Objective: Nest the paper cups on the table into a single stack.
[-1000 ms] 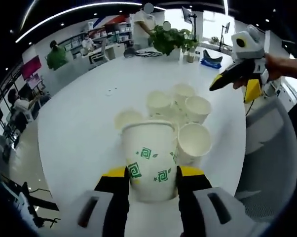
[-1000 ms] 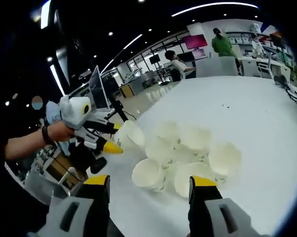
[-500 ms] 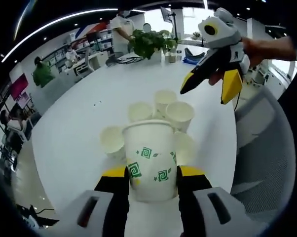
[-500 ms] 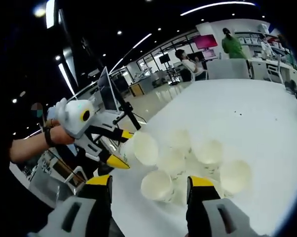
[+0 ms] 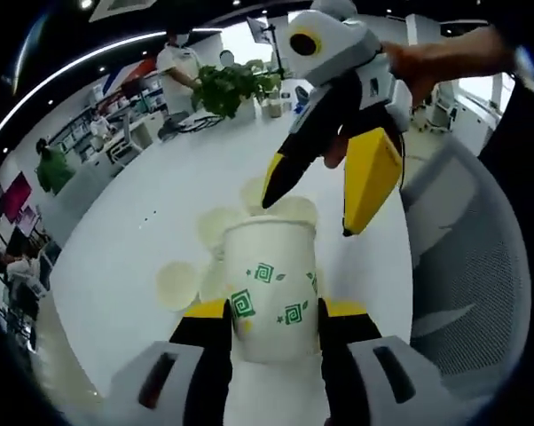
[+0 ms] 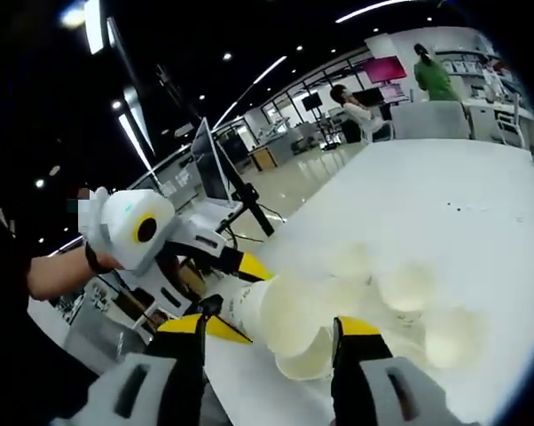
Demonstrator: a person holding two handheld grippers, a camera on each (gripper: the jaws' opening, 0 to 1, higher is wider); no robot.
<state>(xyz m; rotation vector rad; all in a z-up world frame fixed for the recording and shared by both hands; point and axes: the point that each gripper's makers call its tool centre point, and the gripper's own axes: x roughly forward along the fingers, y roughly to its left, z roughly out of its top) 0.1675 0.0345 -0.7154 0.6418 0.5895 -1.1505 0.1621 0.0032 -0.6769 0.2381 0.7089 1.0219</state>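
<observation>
A white paper cup [image 5: 271,288] with green square prints stands upright between my left gripper's [image 5: 271,311] jaws, which are shut on it. My right gripper [image 5: 310,213] comes in from the upper right, open, with its yellow and black jaws spread just above and behind that cup's rim. In the right gripper view the same cup [image 6: 289,315] lies mouth-on between my right gripper's [image 6: 269,330] spread jaws, with the left gripper [image 6: 239,297] holding it from the left. Several more cups [image 5: 176,284] [image 6: 407,286] sit clustered on the white table [image 5: 116,222].
A grey chair [image 5: 471,257] stands along the table's right edge. A potted plant [image 5: 227,84] and small items sit at the far end. A laptop on a stand [image 6: 209,160] rises beyond the near edge. People stand in the background [image 5: 50,164].
The two grippers have closed in on each other: the right gripper's open jaws now reach the rim of the cup held by the left. The cluster of cups sits lower and farther behind.
</observation>
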